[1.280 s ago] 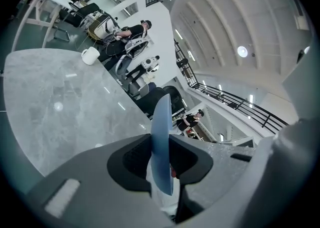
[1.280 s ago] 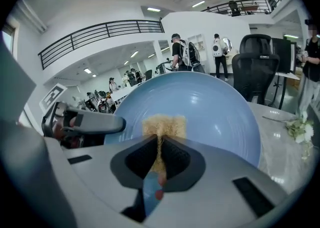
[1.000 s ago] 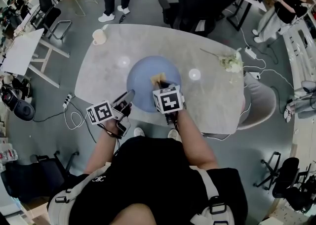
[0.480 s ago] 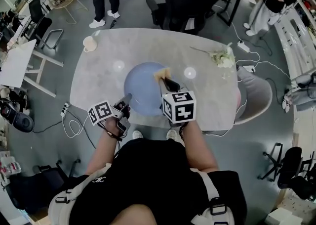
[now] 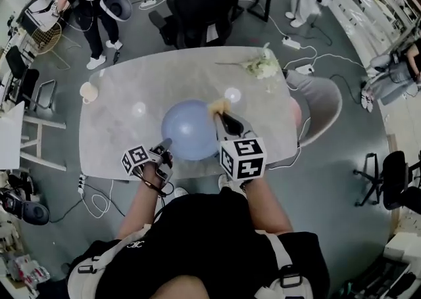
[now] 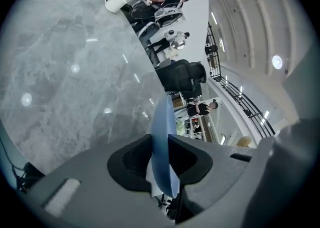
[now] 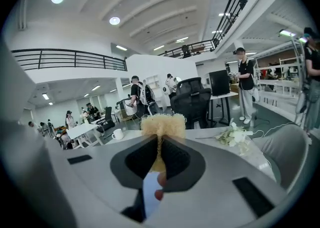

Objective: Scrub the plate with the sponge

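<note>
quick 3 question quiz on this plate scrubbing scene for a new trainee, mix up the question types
1. Multiple choice: the left gripper has its fingers closed on A) a spoon, B) the rim of the blue plate, C) nothing.
2. True or false: the right gripper holds the sponge.
3. Fill in: in the head view, near the far right edge of the table lies a bunch of white ___.

Key: 1 B; 2 true; 3 flowers.

Blue plate (image 5: 187, 130), rim in left jaws; tan sponge (image 5: 219, 104) in right jaws, at plate's far edge.
</note>
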`<state>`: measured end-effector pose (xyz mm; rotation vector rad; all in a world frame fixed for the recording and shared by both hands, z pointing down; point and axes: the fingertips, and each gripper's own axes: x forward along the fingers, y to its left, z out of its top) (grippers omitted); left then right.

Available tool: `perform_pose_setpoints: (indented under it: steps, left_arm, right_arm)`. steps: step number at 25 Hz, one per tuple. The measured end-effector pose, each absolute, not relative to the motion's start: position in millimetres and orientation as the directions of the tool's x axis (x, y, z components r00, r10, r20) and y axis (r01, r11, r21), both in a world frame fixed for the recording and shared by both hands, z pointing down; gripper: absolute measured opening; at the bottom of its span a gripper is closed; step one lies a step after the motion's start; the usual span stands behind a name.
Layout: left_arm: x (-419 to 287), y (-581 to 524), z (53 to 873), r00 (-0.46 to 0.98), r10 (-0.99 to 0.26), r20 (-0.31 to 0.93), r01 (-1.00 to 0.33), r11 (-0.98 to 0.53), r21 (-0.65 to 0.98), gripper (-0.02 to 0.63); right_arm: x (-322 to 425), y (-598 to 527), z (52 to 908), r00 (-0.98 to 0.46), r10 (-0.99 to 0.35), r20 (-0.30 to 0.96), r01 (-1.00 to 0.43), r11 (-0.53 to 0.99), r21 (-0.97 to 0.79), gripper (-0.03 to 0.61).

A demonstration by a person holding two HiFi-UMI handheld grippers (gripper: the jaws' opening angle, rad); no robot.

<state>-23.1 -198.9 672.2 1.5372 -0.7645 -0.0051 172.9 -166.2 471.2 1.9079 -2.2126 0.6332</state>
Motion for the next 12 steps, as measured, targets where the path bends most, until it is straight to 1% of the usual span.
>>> perform_pose_setpoints:
  steps: [2, 8, 12]
  left_arm:
    - [-14.9, -198.9, 690.1, 0.778, -0.431, 0.458, -0.464, 0.099, 0.881, 0.084]
    - [5.3, -205.9, 732.8, 0.779, -0.379, 0.499, -0.473, 0.166, 0.865, 0.084]
    - [10.4, -210.4, 751.5, 0.769, -0.355, 0.531, -0.504, 0.173, 0.846, 0.084]
  right_arm:
    - [186.4, -156.9, 468.6, -0.140, -0.924, 0.356, -0.976, 0.068, -0.207, 0.021]
    - [217.7, -131.3, 436.0, -0.004, -0.985, 0.173, -0.993, -0.017, -0.120, 0.021]
    - [228.2, -121.5, 423.1, 0.051, -0.991, 0.120, -0.993, -0.063, -0.100, 0.021]
